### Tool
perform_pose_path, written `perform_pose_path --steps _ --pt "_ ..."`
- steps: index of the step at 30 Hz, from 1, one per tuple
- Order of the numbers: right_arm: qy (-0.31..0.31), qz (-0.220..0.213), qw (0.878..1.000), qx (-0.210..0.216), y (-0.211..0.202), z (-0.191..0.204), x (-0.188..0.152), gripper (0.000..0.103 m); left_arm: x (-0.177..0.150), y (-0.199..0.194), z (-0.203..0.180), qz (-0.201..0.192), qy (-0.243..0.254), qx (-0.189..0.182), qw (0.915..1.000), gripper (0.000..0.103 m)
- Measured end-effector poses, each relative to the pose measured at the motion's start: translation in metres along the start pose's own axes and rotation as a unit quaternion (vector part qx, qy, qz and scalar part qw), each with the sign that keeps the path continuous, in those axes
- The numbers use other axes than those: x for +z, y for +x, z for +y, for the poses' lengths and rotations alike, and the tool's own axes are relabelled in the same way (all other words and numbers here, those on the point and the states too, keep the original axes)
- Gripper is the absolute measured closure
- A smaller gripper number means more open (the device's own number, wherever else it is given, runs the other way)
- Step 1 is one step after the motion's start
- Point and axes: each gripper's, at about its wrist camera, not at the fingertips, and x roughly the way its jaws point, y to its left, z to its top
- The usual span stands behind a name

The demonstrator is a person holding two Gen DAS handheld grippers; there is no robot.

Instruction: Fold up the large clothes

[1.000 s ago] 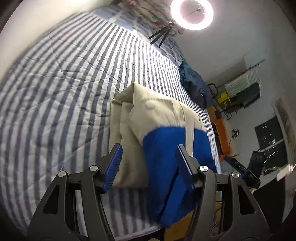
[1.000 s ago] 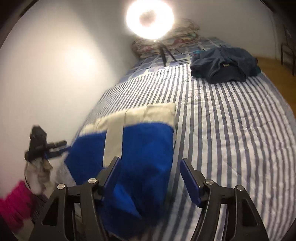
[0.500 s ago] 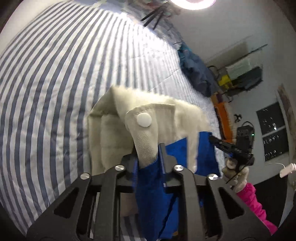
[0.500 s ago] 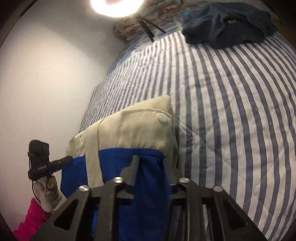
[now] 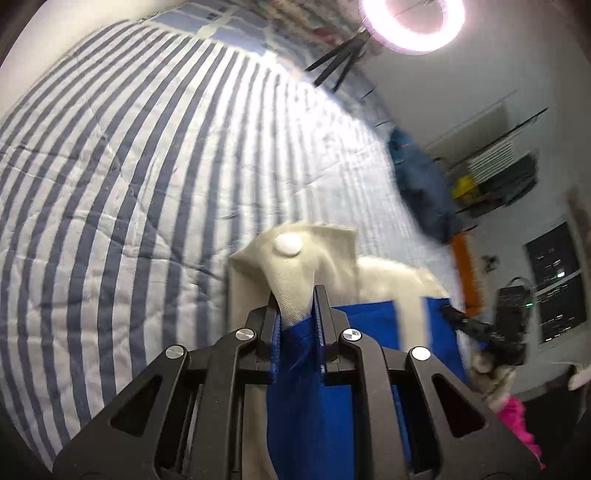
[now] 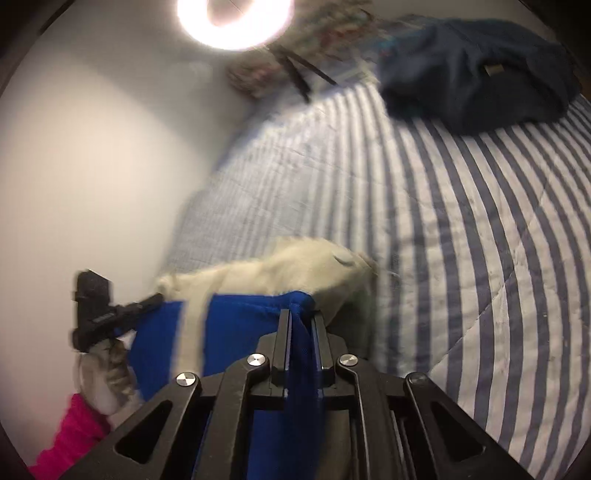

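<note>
A cream and blue jacket with a white button hangs over the near edge of the striped bed. My left gripper is shut on its cream and blue edge just below the button. In the right wrist view the same jacket is blurred, and my right gripper is shut on its blue part. Each gripper shows in the other's view, the right gripper at the jacket's far side and the left gripper likewise.
A dark blue garment lies in a heap further up the bed. A ring light on a tripod stands at the head end by floral pillows. A white wall runs along one side. Shelves stand beyond the bed.
Both grippers went from open around the jacket to shut on it. The jacket's near edge is now lifted and pulled, and the right wrist view is blurred by motion.
</note>
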Motion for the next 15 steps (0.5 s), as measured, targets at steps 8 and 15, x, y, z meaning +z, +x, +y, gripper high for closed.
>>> perform_pose_path --steps 8,15 --pt "0.006 -0.005 1.0 -0.011 -0.02 0.0 -0.004 0.063 -0.02 -0.024 0.003 -0.021 -0.001 0.017 0.9996 0.076" --pt "0.066 -0.054 0.996 0.033 -0.082 -0.024 -0.028 0.054 -0.059 -0.092 -0.011 -0.05 -0.003 0.005 0.9987 0.075"
